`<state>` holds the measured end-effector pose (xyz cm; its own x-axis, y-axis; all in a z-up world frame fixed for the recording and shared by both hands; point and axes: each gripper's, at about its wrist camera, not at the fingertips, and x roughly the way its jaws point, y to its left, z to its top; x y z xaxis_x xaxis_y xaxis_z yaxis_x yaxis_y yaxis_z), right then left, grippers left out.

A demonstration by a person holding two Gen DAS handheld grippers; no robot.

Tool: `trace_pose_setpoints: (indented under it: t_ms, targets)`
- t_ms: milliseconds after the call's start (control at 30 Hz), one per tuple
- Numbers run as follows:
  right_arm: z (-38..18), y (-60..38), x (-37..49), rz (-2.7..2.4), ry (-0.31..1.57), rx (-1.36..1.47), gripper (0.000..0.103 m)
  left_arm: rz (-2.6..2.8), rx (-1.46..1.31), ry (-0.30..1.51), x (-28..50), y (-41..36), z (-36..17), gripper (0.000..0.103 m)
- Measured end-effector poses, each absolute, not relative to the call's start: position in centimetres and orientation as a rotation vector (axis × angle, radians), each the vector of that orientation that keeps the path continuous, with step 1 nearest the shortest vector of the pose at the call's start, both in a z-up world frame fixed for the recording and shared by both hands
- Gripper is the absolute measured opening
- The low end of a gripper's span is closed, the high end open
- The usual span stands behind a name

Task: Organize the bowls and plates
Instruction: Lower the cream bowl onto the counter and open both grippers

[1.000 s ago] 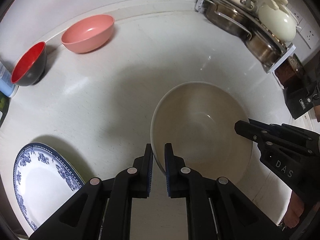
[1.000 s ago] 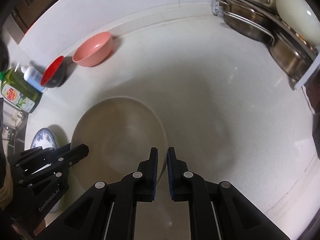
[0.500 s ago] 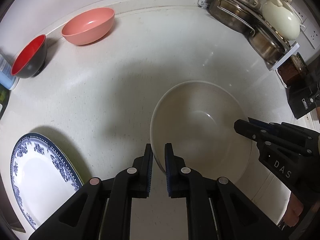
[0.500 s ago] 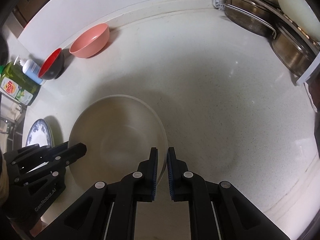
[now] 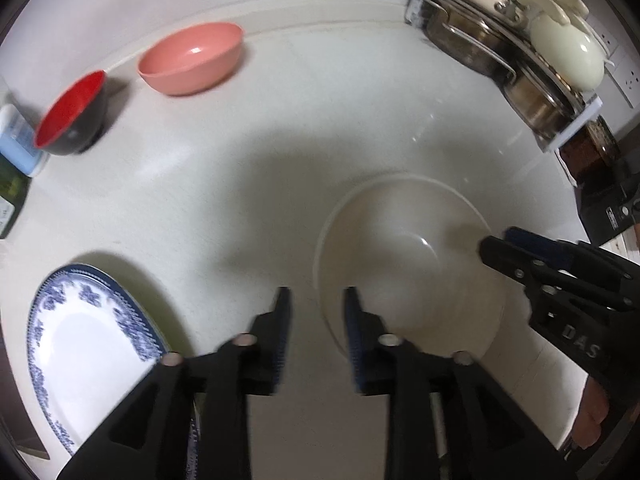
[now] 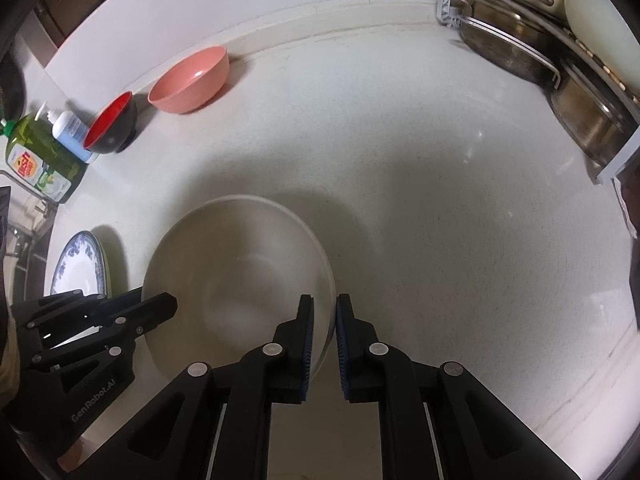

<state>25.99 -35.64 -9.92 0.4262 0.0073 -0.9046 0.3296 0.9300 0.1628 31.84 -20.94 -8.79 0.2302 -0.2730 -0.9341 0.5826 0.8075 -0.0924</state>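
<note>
A large cream bowl (image 5: 408, 264) sits on the white counter; it also shows in the right wrist view (image 6: 236, 276). My left gripper (image 5: 315, 312) is open, its fingers astride the bowl's left rim without pinching it. My right gripper (image 6: 323, 320) is shut on the bowl's right rim. A pink bowl (image 5: 192, 58) and a red-and-black bowl (image 5: 72, 114) stand at the back left by the wall. A blue-patterned plate (image 5: 88, 344) lies at the front left.
A dish rack (image 5: 516, 52) with pots and a cream lid fills the back right corner. A soap bottle (image 6: 68, 132) and a green detergent bottle (image 6: 40, 160) stand at the left. A dark box (image 5: 608, 208) sits at the right edge.
My left gripper has opened and let go of the bowl's left rim. The right gripper stays shut on the right rim. The bowl has stayed in place.
</note>
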Motion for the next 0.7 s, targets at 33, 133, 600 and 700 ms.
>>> trace_pose_setpoints:
  t_ms: [33,133,600,700]
  targets:
    - [-9.6,-35.7,25.8,-0.212,1.102,0.338,0.028,-0.595,0.299,1.187,32.0,-20.8,-8.4,0.036]
    - [-8.4,-35.9,25.6,-0.236,1.070,0.322,0.032,-0.577,0.300,1.122,32.2,-20.4,-6.9,0.047]
    - [-2.6,-34.6,29.8,-0.156,0.963,0.217,0.045,-0.478,0.254,0.931,36.3,-17.4,-1.4,0.072]
    - [-2.3,-34.2,31.4,-0.135,0.968,0.203,0.048,-0.452,0.246,0.916,37.4,-16.6,-1.0,0.074]
